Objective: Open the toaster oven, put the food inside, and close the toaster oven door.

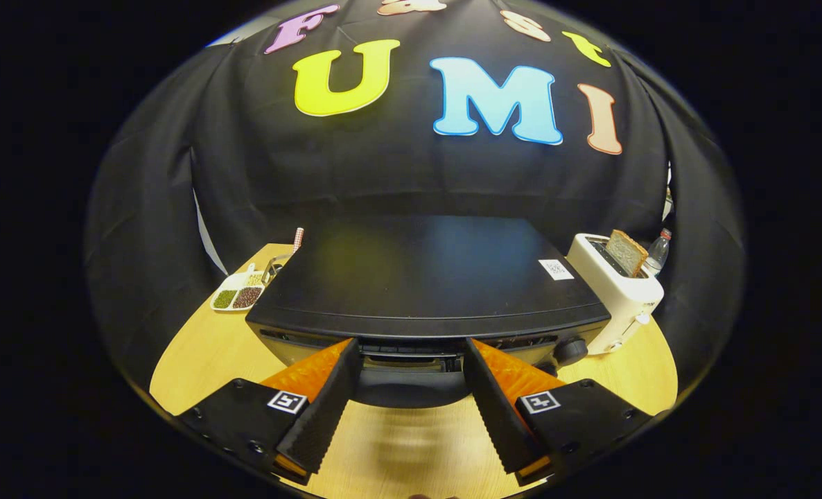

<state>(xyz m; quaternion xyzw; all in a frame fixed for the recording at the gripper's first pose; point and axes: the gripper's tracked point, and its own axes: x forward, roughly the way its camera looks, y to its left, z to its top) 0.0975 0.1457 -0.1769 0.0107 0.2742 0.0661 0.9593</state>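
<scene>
The black toaster oven [425,277] stands on the wooden table right in front of me, seen from above its flat top. My gripper [411,344] is open, with its fingertips at the oven's upper front edge, one on each side of the middle. Between the fingers lies the top strip of the oven's front and a dark rounded part of the door [411,388] below it. I cannot tell whether the door is ajar. Nothing is held between the fingers. A black knob [570,350] sits at the oven's front right, just beyond the right finger.
A white toaster [619,298] with a slice of bread [626,251] in its slot stands close to the oven's right side, a plastic bottle [658,251] behind it. A white divided dish of beans [236,294] lies left of the oven. Bare tabletop [404,450] shows under the fingers.
</scene>
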